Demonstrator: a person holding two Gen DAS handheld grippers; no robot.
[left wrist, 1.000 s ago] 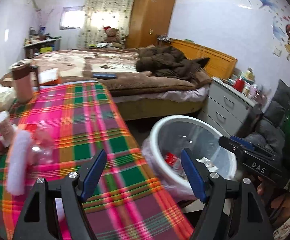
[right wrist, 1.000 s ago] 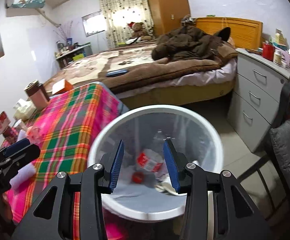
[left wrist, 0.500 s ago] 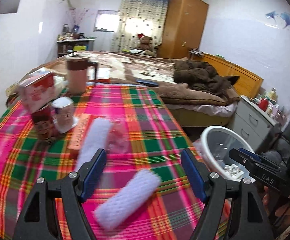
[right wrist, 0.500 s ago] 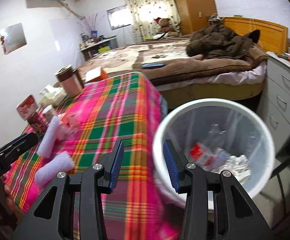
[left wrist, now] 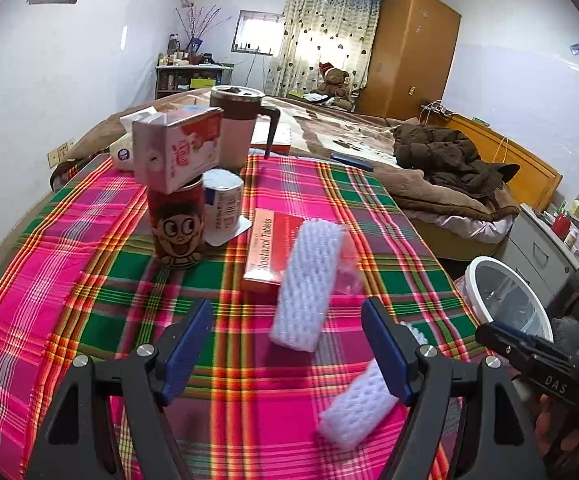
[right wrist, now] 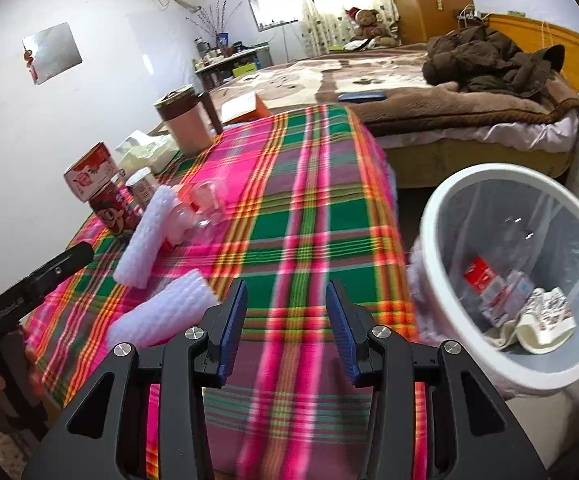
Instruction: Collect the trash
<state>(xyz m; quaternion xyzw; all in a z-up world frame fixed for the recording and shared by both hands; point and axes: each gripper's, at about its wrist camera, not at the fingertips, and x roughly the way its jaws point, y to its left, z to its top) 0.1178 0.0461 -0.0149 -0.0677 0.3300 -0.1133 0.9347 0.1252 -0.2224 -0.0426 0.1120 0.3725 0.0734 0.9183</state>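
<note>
while both grippers are hanging over the near edge of the plaid-covered worktop [left wrist: 101, 280], the left gripper [left wrist: 287, 344] is holding its jaws wide and empty, with one white foam sleeve [left wrist: 309, 286] lying between them and another foam sleeve [left wrist: 359, 400] sitting by the right-hand jaw. the right gripper [right wrist: 285, 328] is gaping moderately, gripping nothing. the white trash bin [right wrist: 441, 208] is standing off the worktop's right edge.

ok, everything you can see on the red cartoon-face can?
The red cylindrical can with a cartoon face stands upright on the pink-and-green plaid tablecloth. It looks like metal, printed with big eyes and an open grin. A pink-and-white carton sits tilted on its top. A white labelled cup stands close beside it; contact unclear.
</note>
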